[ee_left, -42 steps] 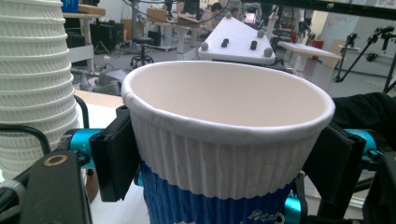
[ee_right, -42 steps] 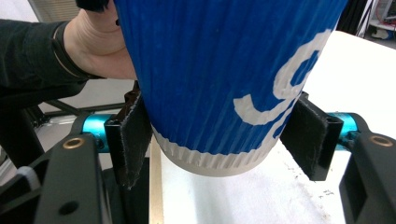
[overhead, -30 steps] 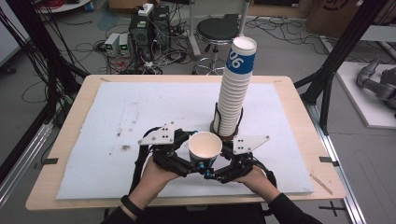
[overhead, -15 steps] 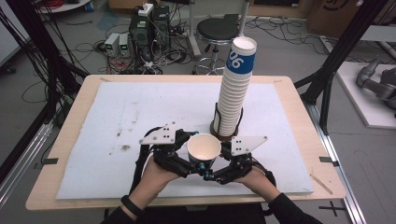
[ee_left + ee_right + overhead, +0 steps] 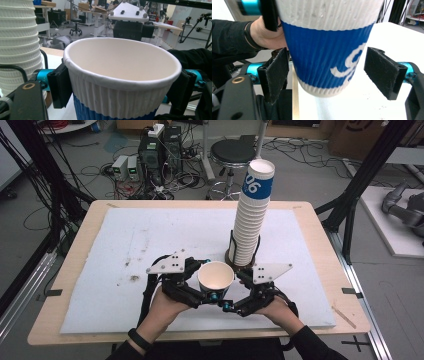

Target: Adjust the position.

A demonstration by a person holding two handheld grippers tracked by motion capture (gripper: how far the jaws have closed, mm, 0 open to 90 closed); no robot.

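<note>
left gripper (image 5: 206, 289): jaws clamped on the upper body of the paper cup (image 5: 215, 276), one pad on either side just under the rim, as seen in the left gripper view (image 5: 58, 85); the cup is carried by this grip alone.
paper cup: held upright above the white mat (image 5: 125, 250), mouth up, long axis vertical; near the front edge of the table (image 5: 65, 240), between the two hands and just in front of the cup stack (image 5: 252, 215).
right gripper (image 5: 235, 301): jaws have just been opening; released, with the cup's blue lower band (image 5: 324, 57) between the pads. the left pad (image 5: 277, 65) sits at the cup wall, contact not resolvable; the right pad (image 5: 384, 71) stands apart.
key relation: cup lies straight ahead of the right jaws and crosswise to them, inside their gap; the left gripper is the one bearing it.
cup stack: upright in a wire holder (image 5: 231, 247), beyond and slightly right of the held cup, not touching it.
judgement: hand-over to the left side appears complete; the right gripper would need to be drawn back clear of the cup.
</note>
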